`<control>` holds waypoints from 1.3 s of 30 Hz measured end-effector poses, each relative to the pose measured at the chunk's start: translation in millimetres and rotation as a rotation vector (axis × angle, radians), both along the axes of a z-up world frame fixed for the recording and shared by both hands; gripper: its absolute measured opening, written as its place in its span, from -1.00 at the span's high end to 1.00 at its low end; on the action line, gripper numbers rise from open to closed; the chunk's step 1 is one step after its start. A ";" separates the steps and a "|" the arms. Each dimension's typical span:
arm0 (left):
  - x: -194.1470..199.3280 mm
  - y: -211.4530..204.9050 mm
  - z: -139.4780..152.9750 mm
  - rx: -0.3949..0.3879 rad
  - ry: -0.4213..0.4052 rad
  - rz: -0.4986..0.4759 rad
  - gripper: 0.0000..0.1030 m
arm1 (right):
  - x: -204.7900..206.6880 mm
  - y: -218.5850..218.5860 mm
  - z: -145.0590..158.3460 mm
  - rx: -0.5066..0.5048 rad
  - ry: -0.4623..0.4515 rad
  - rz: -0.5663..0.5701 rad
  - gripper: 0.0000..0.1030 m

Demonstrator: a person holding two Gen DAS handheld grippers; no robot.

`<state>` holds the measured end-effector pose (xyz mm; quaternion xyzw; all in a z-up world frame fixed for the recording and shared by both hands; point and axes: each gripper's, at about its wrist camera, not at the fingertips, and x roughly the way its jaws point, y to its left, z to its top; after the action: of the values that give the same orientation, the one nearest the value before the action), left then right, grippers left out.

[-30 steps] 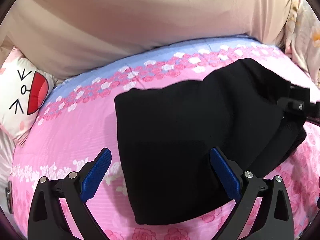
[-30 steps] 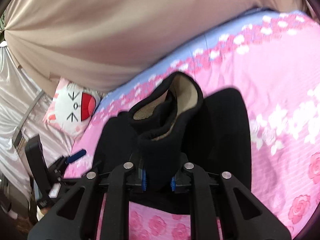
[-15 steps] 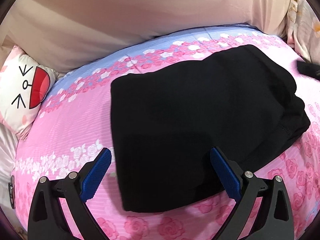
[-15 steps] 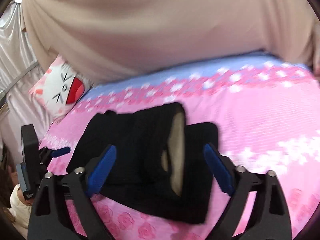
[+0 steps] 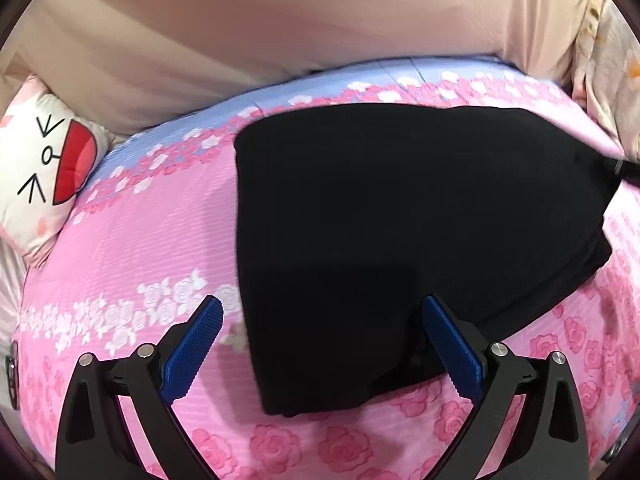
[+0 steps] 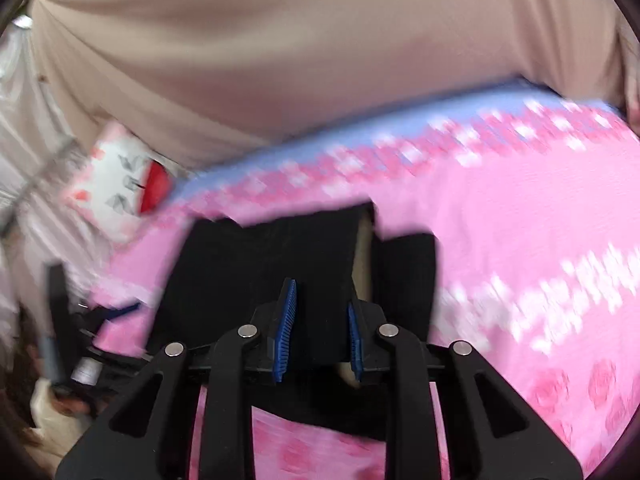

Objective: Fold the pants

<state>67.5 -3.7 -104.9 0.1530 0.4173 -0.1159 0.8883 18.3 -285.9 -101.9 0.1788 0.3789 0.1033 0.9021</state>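
Showing tan lining (image 6: 362, 252) inside pants (image 5: 400, 240) — right view only.

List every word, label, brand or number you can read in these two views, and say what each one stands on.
None: no readable words, numbers or brand marks in either view.
The pillow carries only a drawn cartoon face, no lettering.
The pink bedsheet has only a flower print.
The black pants show no visible tag or label.
A small dark object at the left view's edge is too small to read.
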 end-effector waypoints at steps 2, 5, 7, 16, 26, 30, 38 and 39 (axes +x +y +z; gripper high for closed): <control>-1.2 -6.1 -6.1 0.009 0.009 -0.020 -0.90 | -0.3 -5.8 -20.4 0.069 0.030 -0.001 0.46; -7.2 -3.1 -4.3 0.030 -0.013 -0.035 -0.90 | -6.3 -10.1 4.4 0.072 -0.007 -0.017 0.19; -7.5 8.8 -1.7 0.032 -0.022 -0.011 -0.90 | -6.8 -7.2 31.7 -0.034 -0.081 -0.029 -0.53; 3.9 48.8 -6.0 -0.038 0.023 0.068 -0.90 | 65.3 22.2 9.2 0.005 0.073 0.159 -0.21; 10.1 83.2 -6.6 -0.112 0.073 0.085 -0.90 | 85.6 -12.1 10.4 0.261 0.069 0.153 -0.21; 1.2 89.9 39.0 -0.159 -0.028 0.105 -0.90 | 72.0 -30.0 15.6 0.194 0.029 0.067 -0.21; 111.5 16.0 6.4 0.157 -0.076 0.087 -0.90 | 65.3 -26.7 17.6 0.118 0.020 0.058 -0.21; 118.8 17.5 -2.4 0.151 -0.082 0.080 -0.90 | 62.2 -29.9 16.8 0.101 0.023 0.049 -0.21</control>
<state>186.2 13.8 -107.3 0.2075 0.3937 -0.0422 0.8945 80.5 -315.9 -85.1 0.2160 0.3877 0.1421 0.8848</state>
